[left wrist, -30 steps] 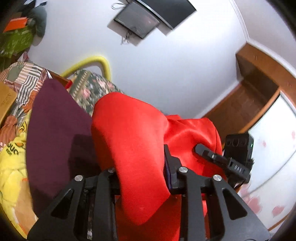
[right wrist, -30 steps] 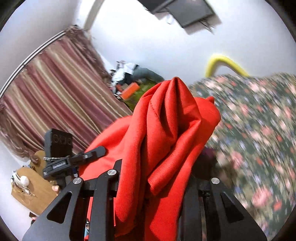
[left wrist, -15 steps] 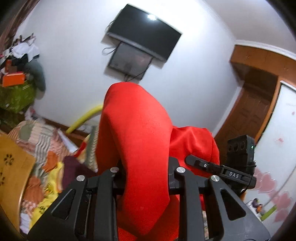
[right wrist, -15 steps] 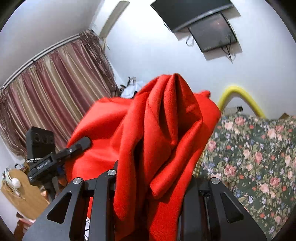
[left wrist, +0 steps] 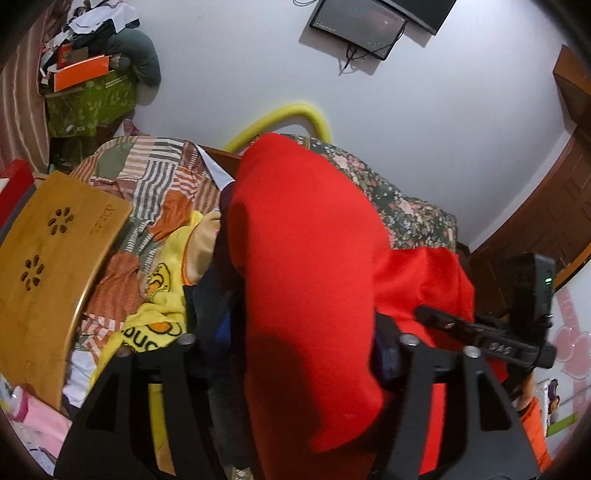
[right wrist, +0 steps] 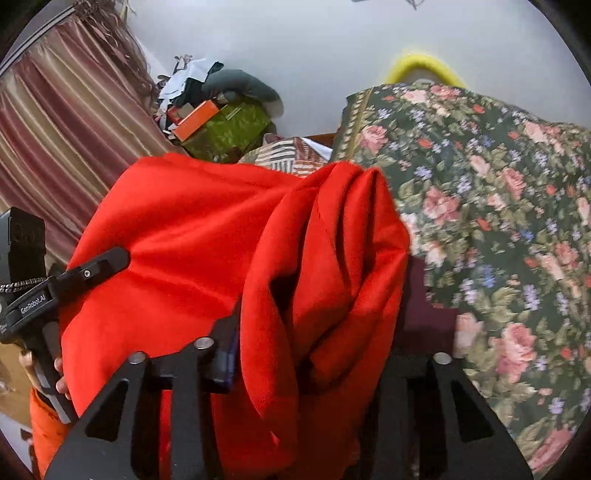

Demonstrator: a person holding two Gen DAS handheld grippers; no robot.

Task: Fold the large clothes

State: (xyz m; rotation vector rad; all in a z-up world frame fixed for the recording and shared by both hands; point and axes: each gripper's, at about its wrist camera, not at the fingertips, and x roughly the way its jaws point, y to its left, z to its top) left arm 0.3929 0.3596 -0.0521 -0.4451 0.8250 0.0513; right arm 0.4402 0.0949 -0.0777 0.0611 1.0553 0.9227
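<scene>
Left claw (left wrist: 306,354) and right claw (right wrist: 317,354) each pinched the bunched red knit garment (right wrist: 207,236) above the floral-covered bed (right wrist: 498,206); no completed fold was visible.

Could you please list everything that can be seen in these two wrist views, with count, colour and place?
red garment: one, red, held up between both grippers, bunched over each.
floral bedcover: one, dark green with pink roses, on the bed beyond the garment.
patchwork quilt: one, striped orange, white and olive, on the bed's left side.
yellow cloth: one, yellow with a duck print, on the quilt.
wooden lap tray: one, light wood with flower cut-outs, far left.
yellow tube: one, yellow, arched by the wall.
wall screen: one, black, high on the white wall.
curtain: one, striped maroon and tan, left.
orange box: one, on the corner clutter pile.
left gripper: black, shut on the garment.
right gripper: black, shut on the garment.
</scene>
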